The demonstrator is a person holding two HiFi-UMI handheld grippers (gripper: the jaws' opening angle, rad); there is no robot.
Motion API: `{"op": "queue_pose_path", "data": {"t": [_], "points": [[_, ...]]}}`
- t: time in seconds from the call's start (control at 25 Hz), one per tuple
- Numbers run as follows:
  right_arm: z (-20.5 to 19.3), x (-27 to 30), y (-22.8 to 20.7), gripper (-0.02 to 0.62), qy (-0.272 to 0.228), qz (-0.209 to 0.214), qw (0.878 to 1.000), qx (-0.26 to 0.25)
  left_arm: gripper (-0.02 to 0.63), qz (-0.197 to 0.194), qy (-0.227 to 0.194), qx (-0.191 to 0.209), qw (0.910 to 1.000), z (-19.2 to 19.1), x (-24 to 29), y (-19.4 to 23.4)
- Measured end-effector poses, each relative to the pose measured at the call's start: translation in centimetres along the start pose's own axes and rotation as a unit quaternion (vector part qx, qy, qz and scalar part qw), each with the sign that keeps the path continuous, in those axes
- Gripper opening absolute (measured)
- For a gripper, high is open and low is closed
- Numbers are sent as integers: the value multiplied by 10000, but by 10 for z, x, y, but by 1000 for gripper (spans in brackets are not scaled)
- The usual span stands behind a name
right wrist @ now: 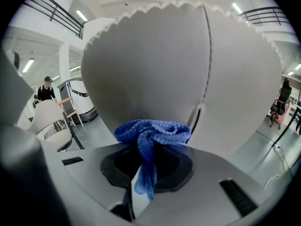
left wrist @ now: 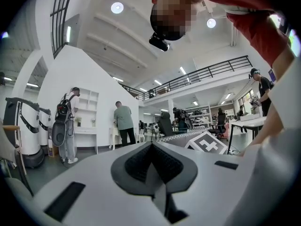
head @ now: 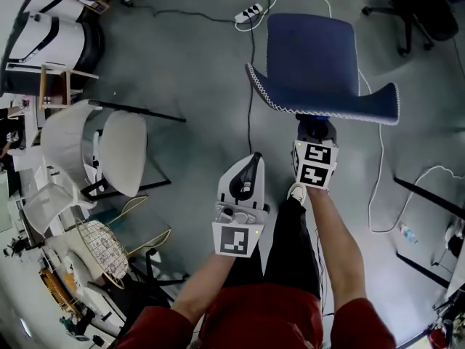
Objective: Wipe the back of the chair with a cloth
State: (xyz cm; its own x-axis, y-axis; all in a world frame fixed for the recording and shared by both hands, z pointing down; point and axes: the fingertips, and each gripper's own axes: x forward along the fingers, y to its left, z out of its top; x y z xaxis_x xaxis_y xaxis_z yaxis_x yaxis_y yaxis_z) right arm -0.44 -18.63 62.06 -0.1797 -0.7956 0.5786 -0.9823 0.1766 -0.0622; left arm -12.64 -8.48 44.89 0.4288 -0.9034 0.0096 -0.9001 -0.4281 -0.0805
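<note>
The blue chair (head: 312, 57) stands in front of me, and the top edge of its back (head: 327, 109) faces me. My right gripper (head: 314, 131) reaches up against that back, its tips partly hidden under the edge. In the right gripper view it (right wrist: 153, 147) is shut on a bunched blue cloth (right wrist: 153, 133), which presses on the pale grey rear shell of the chair back (right wrist: 178, 69). My left gripper (head: 247, 164) hangs lower and to the left, apart from the chair. Its jaws (left wrist: 153, 163) are shut with nothing between them, and it points out into the room.
A white chair (head: 122, 151) and a wire basket (head: 102, 249) stand at the left. A power strip (head: 249, 11) and cables lie on the floor behind the blue chair. A black office chair (head: 407, 6) is at the far right. Several people (left wrist: 123, 124) stand far off.
</note>
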Motion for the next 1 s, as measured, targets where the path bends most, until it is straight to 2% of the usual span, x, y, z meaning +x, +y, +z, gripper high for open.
{"op": "queue_pose_path", "data": {"t": [0.24, 0.4, 0.56, 0.8, 1.0], "points": [[51, -60, 16, 63, -139, 150, 9996, -216, 14, -132, 51, 198, 9997, 48, -12, -5], [69, -84, 16, 63, -131, 261, 9994, -183, 14, -253, 74, 385, 9989, 77, -15, -19], [71, -88, 18, 63, -44, 402, 9989, -230, 14, -127, 509, 102, 9986, 82, -19, -30], [68, -92, 18, 63, -55, 637, 9970, -441, 14, -85, 422, 130, 9990, 91, -9, -42], [56, -105, 12, 63, -117, 548, 9966, -603, 14, -340, 140, 128, 9992, 82, 3, -43]]}}
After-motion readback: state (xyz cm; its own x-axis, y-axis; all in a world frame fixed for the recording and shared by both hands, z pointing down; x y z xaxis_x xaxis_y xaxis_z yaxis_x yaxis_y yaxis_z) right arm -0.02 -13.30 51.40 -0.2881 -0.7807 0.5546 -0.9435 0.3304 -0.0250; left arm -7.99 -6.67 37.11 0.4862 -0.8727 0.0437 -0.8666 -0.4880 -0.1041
